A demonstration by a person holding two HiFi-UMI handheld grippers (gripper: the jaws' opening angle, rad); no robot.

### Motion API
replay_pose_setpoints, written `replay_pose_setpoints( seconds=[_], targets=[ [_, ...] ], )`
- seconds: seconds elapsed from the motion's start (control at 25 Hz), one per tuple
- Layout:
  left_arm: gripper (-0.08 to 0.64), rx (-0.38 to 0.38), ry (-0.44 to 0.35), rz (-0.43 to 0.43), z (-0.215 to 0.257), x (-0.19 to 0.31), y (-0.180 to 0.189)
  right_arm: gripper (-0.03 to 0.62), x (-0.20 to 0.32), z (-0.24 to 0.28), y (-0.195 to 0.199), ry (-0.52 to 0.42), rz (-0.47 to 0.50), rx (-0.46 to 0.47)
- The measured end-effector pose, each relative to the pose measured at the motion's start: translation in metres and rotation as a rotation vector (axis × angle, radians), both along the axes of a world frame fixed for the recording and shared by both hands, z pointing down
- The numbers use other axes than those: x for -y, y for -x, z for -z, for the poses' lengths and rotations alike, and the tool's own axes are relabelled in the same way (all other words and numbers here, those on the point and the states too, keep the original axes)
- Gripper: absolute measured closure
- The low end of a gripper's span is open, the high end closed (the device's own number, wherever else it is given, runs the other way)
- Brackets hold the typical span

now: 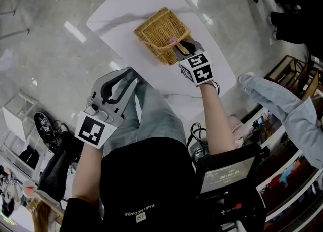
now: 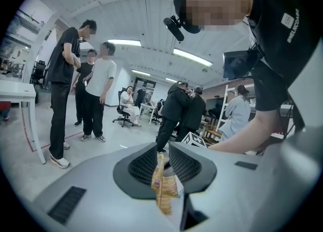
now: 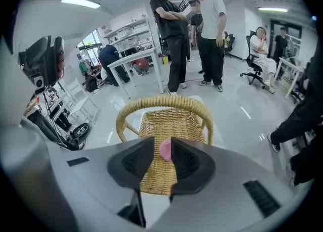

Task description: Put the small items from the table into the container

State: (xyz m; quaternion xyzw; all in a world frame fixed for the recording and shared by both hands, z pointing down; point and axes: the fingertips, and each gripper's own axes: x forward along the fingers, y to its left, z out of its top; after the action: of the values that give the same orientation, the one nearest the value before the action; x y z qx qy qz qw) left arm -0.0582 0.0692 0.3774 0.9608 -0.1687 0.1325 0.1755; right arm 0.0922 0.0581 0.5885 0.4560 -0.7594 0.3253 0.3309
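Observation:
A wicker basket [image 1: 154, 31] with a hoop handle stands on the white table [image 1: 128, 6]. My right gripper [image 1: 177, 44] hangs over the basket's near edge, shut on a small pink item [image 1: 172, 39]. In the right gripper view the pink item [image 3: 166, 150] sits between the jaws against the right pad, above the woven basket bottom [image 3: 169, 122]. My left gripper [image 1: 121, 82] is held back by my body, off the table. Its jaws stand a narrow way apart with nothing between them. Through that gap in the left gripper view the basket [image 2: 164, 190] shows far off.
A person in a light blue sleeve [image 1: 282, 107] reaches in at the right. Several people stand on the glossy floor [image 2: 91, 145] beyond the table. A monitor [image 1: 227, 175] hangs at my front, and white shelves [image 1: 20, 114] stand at the left.

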Motion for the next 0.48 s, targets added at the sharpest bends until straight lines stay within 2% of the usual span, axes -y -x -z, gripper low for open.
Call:
replay_pose_setpoints(
  seconds=[0.28,0.48],
  targets=[
    [0.505,-0.004,-0.001,-0.054,0.003,-0.009,-0.013,0.489,-0.008,0.028,-0.012,-0.073,-0.080,0.040],
    [0.505,-0.002,0.004,-0.122,0.005,-0.017,-0.032,0.489,-0.032,0.035,-0.046,-0.099,-0.201,0.027]
  ],
)
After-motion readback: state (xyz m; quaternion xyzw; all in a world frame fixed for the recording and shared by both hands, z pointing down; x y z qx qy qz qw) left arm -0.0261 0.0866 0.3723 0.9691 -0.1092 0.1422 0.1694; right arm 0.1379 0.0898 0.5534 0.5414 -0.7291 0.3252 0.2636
